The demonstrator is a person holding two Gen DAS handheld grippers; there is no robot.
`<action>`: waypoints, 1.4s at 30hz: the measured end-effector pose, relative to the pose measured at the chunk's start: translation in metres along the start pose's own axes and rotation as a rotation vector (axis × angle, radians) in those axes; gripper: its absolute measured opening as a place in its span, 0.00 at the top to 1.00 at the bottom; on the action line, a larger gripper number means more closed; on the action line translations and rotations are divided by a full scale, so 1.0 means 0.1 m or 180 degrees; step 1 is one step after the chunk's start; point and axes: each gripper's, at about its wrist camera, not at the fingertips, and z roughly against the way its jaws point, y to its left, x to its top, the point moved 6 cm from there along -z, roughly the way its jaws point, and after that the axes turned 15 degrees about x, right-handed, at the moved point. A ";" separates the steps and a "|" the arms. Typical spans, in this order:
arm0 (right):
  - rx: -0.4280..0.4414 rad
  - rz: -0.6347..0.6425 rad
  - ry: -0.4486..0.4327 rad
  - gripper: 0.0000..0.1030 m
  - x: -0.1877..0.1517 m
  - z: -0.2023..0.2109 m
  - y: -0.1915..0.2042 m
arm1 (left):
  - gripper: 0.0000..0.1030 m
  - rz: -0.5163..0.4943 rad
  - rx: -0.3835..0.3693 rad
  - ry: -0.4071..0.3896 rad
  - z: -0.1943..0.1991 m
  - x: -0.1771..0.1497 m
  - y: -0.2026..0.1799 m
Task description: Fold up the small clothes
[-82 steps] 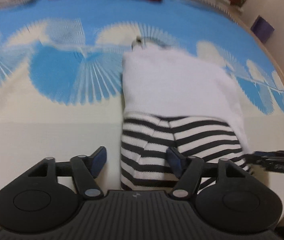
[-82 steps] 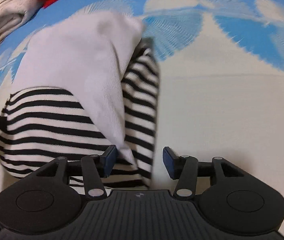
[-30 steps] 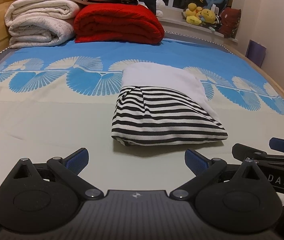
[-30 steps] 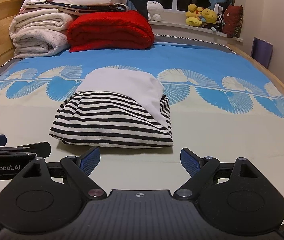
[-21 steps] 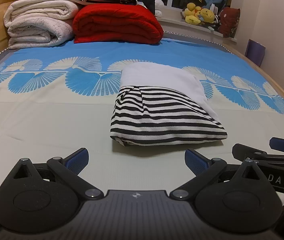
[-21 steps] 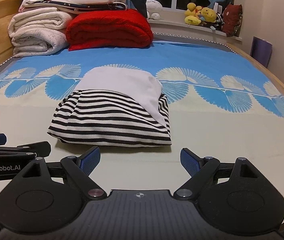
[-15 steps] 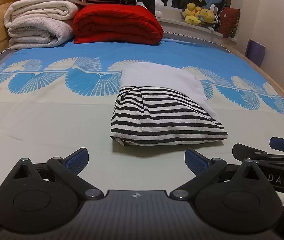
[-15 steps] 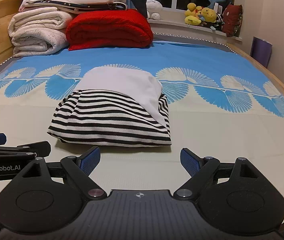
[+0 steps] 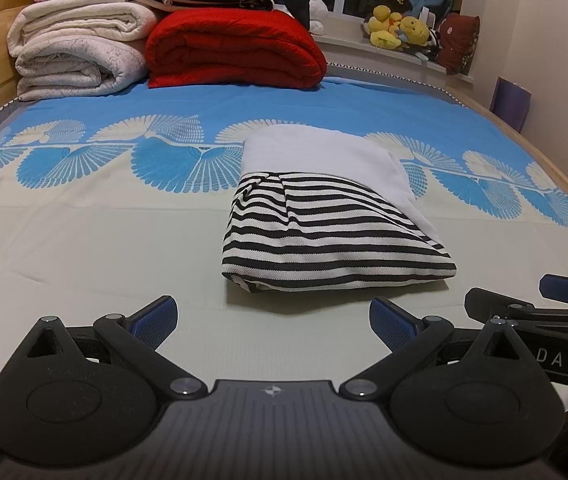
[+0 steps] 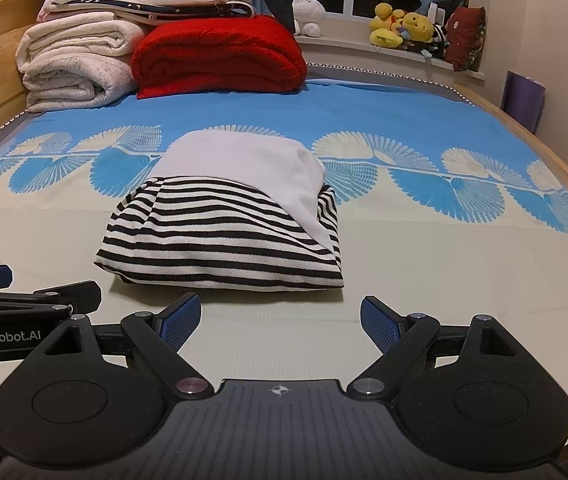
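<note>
A small garment (image 9: 332, 236), black-and-white striped with a white part on top, lies folded in a compact bundle on the bed; it also shows in the right wrist view (image 10: 223, 236). My left gripper (image 9: 273, 320) is open and empty, held back from the bundle's near edge. My right gripper (image 10: 279, 322) is open and empty, also just short of the bundle. Each gripper shows at the edge of the other's view.
The bed sheet (image 9: 83, 240) is cream near me and blue with fan patterns farther off. Folded white blankets (image 9: 75, 60) and a red blanket (image 9: 235, 52) are stacked at the headboard. Plush toys (image 10: 404, 28) sit on the windowsill. A wooden bed rail (image 10: 556, 164) runs along the right.
Both grippers have let go of the garment and drawn back and up from it, jaws opened wide. Over the last second nothing has visibly moved.
</note>
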 end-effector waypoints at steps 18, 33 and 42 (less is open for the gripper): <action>0.0004 0.0007 0.0014 0.15 -0.03 -0.01 -0.01 | 0.01 -0.0012 -0.0002 0.0009 -0.03 -0.03 0.02; 0.0009 0.0009 0.0026 0.15 -0.04 -0.01 -0.03 | 0.01 -0.0017 -0.0010 0.0014 -0.04 -0.05 0.03; 0.0012 0.0010 0.0029 0.15 -0.04 -0.01 -0.03 | 0.01 -0.0017 -0.0012 0.0014 -0.04 -0.05 0.04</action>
